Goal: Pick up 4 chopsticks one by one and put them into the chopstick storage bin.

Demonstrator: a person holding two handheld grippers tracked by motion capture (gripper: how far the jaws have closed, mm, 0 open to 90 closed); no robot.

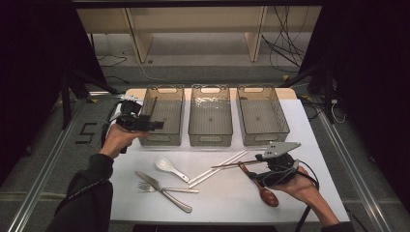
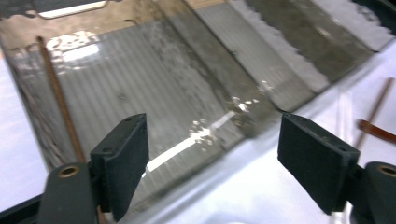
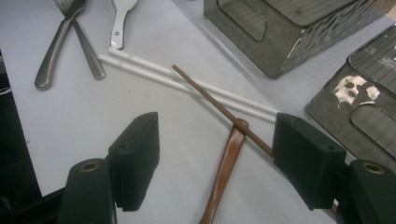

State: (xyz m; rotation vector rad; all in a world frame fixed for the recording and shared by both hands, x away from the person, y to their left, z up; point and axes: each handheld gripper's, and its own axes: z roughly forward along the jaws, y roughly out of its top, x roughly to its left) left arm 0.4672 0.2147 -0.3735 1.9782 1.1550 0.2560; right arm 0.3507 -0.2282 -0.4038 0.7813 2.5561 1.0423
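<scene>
The left gripper (image 1: 153, 125) hangs spread and empty over the left bin (image 2: 154, 84), where one brown chopstick (image 2: 58, 100) lies (seemingly just dropped). The right gripper (image 3: 215, 161), spread too, straddles the other brown chopstick (image 3: 210, 98) across the wooden spoon (image 3: 224, 172); next, pinch it. Its near end is hidden behind a jaw.
</scene>
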